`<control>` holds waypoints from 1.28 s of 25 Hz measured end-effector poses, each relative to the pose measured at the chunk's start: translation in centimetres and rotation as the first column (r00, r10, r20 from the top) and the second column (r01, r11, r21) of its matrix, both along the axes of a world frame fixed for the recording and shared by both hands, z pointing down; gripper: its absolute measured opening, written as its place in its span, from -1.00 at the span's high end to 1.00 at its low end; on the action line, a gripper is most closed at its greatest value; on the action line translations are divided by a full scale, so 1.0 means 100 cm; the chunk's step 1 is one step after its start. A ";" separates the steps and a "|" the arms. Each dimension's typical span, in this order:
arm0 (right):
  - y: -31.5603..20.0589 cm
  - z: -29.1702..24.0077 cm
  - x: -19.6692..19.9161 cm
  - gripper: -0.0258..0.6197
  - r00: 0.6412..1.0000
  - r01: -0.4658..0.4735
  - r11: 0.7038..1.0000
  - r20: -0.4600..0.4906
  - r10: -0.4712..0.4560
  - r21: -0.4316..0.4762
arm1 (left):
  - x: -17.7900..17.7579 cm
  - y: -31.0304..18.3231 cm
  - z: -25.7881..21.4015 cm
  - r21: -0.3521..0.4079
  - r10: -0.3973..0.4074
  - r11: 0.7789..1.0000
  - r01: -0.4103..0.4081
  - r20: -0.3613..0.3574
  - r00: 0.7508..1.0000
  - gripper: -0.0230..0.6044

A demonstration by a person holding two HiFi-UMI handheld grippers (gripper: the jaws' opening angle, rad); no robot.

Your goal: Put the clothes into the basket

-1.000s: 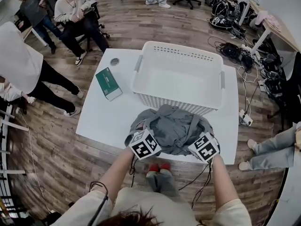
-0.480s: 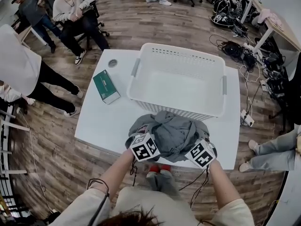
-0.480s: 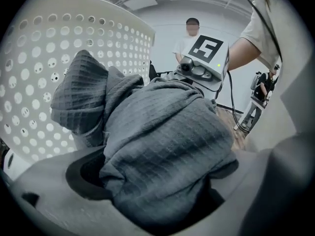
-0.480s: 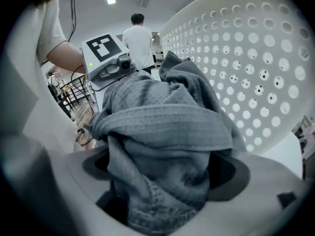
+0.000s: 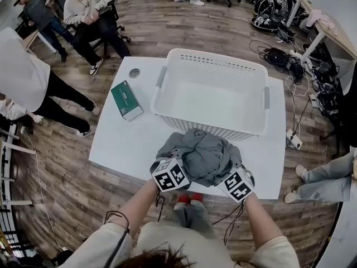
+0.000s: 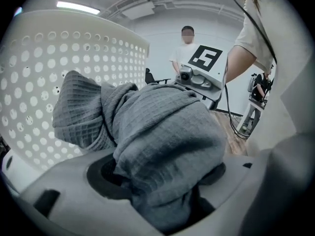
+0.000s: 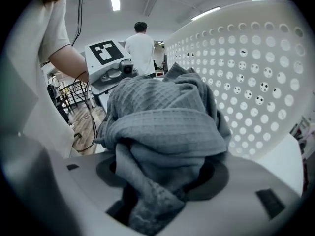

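Observation:
A crumpled grey waffle-knit garment (image 5: 203, 156) lies on the white table (image 5: 125, 141), right against the near wall of the white perforated basket (image 5: 212, 57). My left gripper (image 5: 177, 163) holds its left side and my right gripper (image 5: 228, 171) its right side. Both pairs of jaws have just been closing with cloth between them. In the left gripper view the garment (image 6: 162, 141) is bunched and pinched in the left gripper (image 6: 165, 200). The same shows in the right gripper view, where folds of the garment (image 7: 162, 127) are squeezed in the right gripper (image 7: 157, 195). The basket is empty.
A green box (image 5: 126, 100) and a small round disc (image 5: 134, 72) lie on the table left of the basket. Several people (image 5: 83, 15) sit and stand at the far left. Cables and gear (image 5: 281, 57) lie on the floor at the right.
Both grippers have closed in on the garment from its two sides. The cloth has been gathered from a flatter spread into a tighter, taller bundle between them.

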State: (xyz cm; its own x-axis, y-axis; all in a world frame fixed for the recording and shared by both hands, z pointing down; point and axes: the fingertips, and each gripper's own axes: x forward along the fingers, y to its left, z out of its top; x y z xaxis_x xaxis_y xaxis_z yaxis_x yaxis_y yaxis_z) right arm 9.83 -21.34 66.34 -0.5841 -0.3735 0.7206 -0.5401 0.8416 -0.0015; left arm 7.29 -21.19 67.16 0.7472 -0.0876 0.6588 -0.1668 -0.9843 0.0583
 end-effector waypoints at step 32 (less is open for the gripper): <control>0.032 -0.265 0.000 0.08 0.990 -0.097 0.861 -0.037 0.133 0.499 | -0.003 0.031 -0.266 0.505 0.017 0.862 0.045 -0.118 0.993 -0.01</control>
